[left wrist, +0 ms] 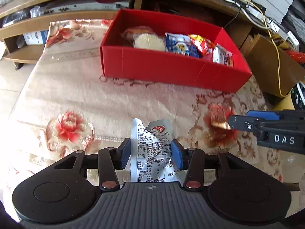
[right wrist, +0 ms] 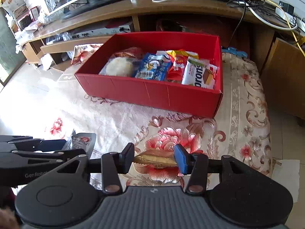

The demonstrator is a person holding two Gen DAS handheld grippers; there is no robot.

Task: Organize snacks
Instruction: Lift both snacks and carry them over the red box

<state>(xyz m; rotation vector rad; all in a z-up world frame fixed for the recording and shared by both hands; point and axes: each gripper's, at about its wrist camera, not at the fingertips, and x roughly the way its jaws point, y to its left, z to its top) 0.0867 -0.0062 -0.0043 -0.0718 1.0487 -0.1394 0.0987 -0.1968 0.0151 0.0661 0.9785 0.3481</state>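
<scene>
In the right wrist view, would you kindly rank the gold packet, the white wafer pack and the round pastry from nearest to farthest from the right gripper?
1. Gold packet: between the right gripper fingers.
2. White wafer pack: red box, right end.
3. Round pastry: box's left part, farther back.

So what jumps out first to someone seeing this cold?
The red box on the floral cloth, with snack packets filling its right part. Nearer, each gripper holds a snack: the left gripper a silver pouch, the right gripper a gold packet.
</scene>
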